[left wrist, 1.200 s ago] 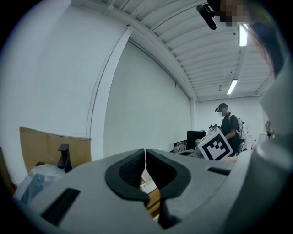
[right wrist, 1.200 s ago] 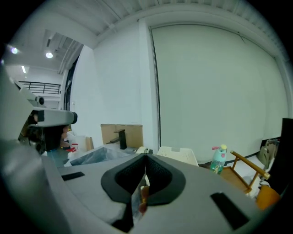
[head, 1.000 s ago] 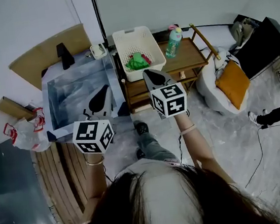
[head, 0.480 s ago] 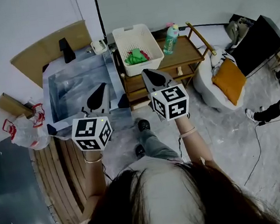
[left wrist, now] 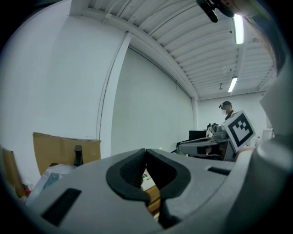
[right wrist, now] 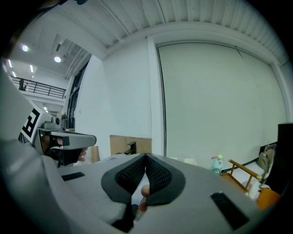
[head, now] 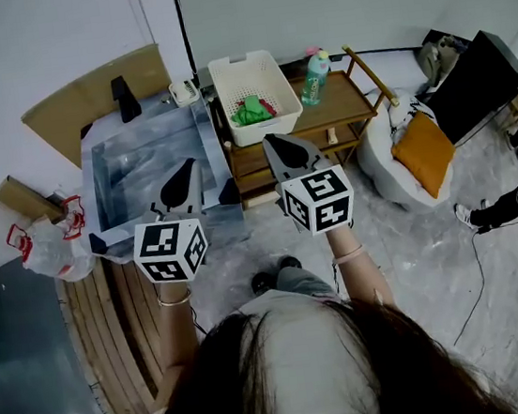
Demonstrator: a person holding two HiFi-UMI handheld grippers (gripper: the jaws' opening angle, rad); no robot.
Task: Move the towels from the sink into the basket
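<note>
A white plastic basket [head: 268, 72] stands on a wooden trolley [head: 345, 105], with green and red towels [head: 251, 111] bunched inside. Left of it is the grey sink [head: 145, 169], where only its shiny bottom shows. My left gripper [head: 188, 164] hovers over the sink's near right corner, shut and empty. My right gripper [head: 269, 139] hangs in front of the trolley, below the basket, shut with nothing in it. In the left gripper view the left gripper [left wrist: 145, 151] has its jaws touching. In the right gripper view the right gripper [right wrist: 146, 156] shows the same.
A green bottle [head: 315, 77] stands on the trolley beside the basket. A black faucet [head: 124, 95] and cardboard [head: 83, 92] sit behind the sink. A plastic bag [head: 52, 249] lies left, an orange cushion [head: 426, 148] right. Another person [head: 514, 204] sits at the right edge.
Both grippers stay shut and nearly in place. The right one has drifted slightly down and right. The person's feet have stepped back from the trolley.
</note>
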